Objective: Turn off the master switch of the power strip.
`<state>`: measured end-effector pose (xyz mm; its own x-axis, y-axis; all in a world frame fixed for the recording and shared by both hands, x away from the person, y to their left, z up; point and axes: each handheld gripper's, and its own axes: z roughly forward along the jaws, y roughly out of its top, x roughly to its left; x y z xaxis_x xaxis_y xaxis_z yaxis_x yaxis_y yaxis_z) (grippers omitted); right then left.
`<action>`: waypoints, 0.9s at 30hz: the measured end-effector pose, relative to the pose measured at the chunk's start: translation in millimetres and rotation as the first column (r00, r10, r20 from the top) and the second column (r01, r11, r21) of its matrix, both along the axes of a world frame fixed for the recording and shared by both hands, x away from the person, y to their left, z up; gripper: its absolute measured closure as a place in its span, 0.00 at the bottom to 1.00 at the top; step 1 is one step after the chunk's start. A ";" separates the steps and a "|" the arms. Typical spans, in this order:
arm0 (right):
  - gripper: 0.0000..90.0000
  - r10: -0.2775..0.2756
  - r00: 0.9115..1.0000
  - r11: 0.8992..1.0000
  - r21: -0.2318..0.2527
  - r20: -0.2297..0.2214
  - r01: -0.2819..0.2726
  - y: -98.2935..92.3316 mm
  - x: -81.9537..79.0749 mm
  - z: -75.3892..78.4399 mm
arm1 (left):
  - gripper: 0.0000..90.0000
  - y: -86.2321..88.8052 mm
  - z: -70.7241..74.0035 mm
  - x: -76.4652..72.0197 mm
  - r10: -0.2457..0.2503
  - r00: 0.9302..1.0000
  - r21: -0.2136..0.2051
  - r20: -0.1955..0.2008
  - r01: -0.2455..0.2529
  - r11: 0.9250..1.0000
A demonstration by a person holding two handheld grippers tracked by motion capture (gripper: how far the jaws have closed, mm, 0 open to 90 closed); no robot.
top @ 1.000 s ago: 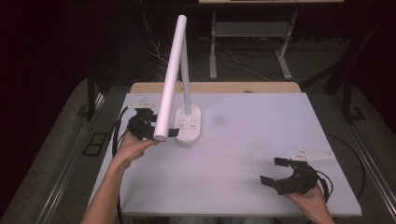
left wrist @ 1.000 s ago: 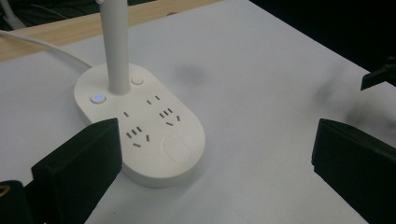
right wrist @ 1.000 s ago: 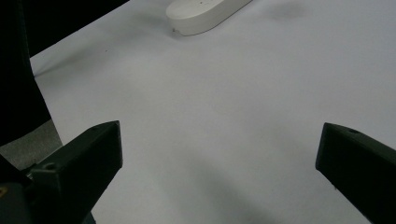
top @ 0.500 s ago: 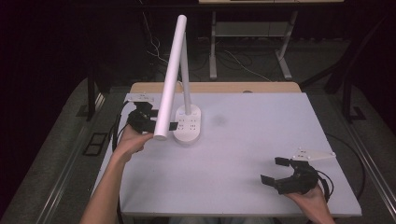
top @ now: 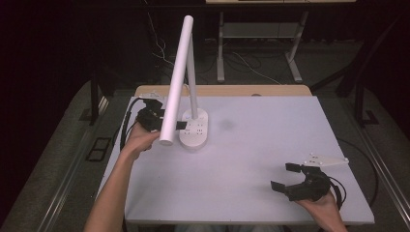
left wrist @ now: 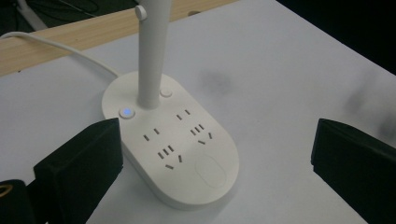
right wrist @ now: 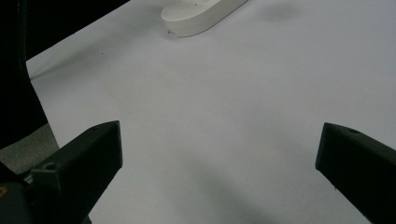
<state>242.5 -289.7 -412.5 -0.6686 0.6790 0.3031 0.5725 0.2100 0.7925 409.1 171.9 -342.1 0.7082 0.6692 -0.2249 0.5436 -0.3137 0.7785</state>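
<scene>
White desk lamp (top: 193,130) with socket base at the table's (top: 251,193) far left, left gripper (top: 159,121) beside that base, jaws wide, right gripper (top: 295,179) near right, jaws wide, holding nothing

Open claw (left wrist: 219,172) flanks white lamp base (left wrist: 173,149)

The lamp (top: 193,129) is standing at the table's (top: 251,145) far left, its base (left wrist: 173,140) and upright post (left wrist: 152,51) blocking passage there, and its long tilted bar (top: 175,82) is hanging over the space left of the base. The left gripper (top: 167,124) is sitting under that bar, jaws apart beside the base. Right of the lamp, bare tabletop is lying open to the right gripper (top: 290,180).
</scene>
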 end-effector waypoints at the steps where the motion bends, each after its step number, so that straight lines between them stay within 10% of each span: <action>1: 0.00 0.000 1.000 1.000 0.000 0.000 0.000 0.0 0.0 0.0 | 0.02 0.0 -0.6 1.5 0.004 1.000 0.000 -0.002 -0.004 1.000; 27: 0.00 0.007 1.000 1.000 -0.008 -0.005 -0.007 0.4 0.7 -1.8 | 0.05 2.9 -13.0 42.4 0.092 0.995 -0.004 -0.034 -0.092 0.996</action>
<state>243.2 -289.3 -414.3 -0.6719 0.6767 0.3011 0.5749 0.2202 0.7880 451.5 174.8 -355.1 0.6356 0.7298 -0.2517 0.5962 -0.2569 0.7606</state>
